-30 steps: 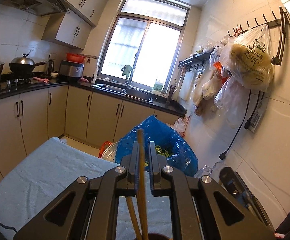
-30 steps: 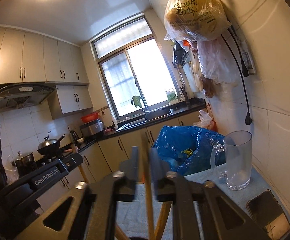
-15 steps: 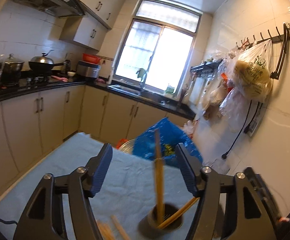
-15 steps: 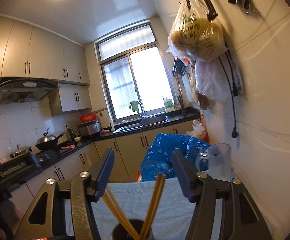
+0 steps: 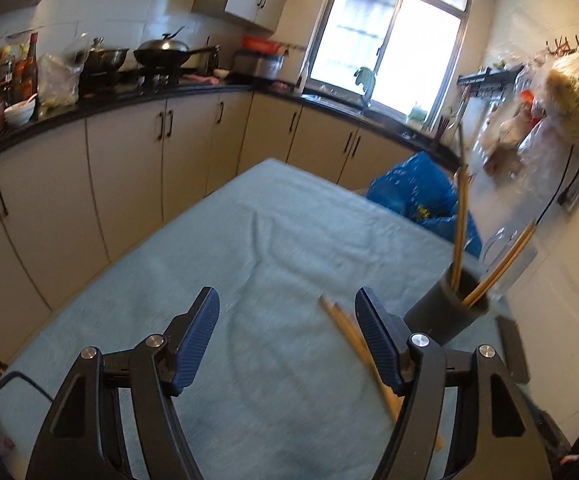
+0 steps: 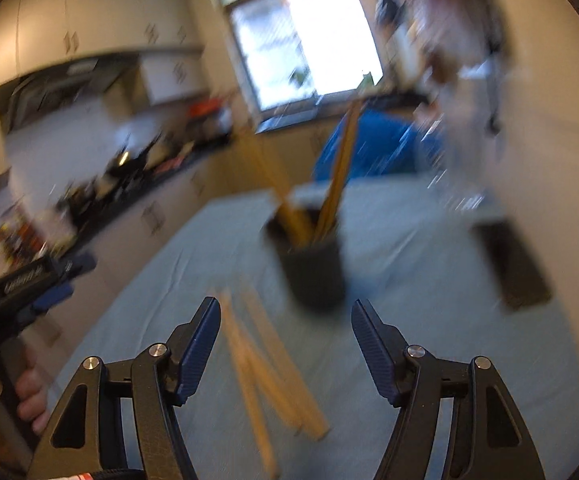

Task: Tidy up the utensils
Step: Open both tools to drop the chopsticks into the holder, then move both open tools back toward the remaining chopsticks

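A dark cup [image 5: 445, 312] stands on the blue-grey tablecloth [image 5: 209, 280] with several wooden chopsticks [image 5: 459, 220] upright in it. A loose pair of chopsticks [image 5: 353, 336] lies on the cloth just left of the cup, partly behind my left gripper's right finger. My left gripper [image 5: 287, 336] is open and empty, short of the cup and to its left. In the blurred right wrist view the cup [image 6: 315, 276] is ahead, and loose chopsticks [image 6: 265, 368] lie on the cloth below my right gripper [image 6: 285, 340]. Its jaws are opening with nothing gripped. The left gripper [image 6: 71, 278] shows at the left edge.
A clear glass mug [image 5: 505, 252] stands behind the cup by the wall. A flat dark object [image 6: 513, 264] lies on the cloth to the cup's right. A blue plastic bag [image 5: 417, 192] sits past the table's far edge. Kitchen cabinets [image 5: 129, 168] run along the left.
Both grippers were shut on chopsticks above the cup, then opened and let them go into it. Both have since pulled back and tipped downward, bringing the table and loose chopsticks into view.
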`<action>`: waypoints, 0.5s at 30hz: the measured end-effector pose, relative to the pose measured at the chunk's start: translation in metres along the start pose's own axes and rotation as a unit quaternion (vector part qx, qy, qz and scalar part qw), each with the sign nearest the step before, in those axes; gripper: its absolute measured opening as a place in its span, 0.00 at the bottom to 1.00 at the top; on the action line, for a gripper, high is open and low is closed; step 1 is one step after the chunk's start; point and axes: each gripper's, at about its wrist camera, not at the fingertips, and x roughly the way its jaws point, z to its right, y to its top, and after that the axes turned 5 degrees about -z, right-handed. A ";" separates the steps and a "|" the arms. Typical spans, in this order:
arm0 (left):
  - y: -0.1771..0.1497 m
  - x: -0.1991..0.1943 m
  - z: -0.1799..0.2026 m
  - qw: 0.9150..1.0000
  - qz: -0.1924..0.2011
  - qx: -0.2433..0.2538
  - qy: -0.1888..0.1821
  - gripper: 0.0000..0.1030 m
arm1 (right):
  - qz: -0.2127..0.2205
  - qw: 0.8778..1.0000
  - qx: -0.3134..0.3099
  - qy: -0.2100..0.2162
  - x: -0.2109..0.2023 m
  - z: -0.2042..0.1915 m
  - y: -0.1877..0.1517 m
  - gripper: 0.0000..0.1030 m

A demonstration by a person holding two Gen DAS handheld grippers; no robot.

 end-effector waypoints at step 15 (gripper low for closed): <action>-0.016 0.009 -0.029 0.999 -0.030 -0.013 0.005 0.67 | -0.148 0.983 -0.095 -0.051 0.060 -0.041 -0.067 0.17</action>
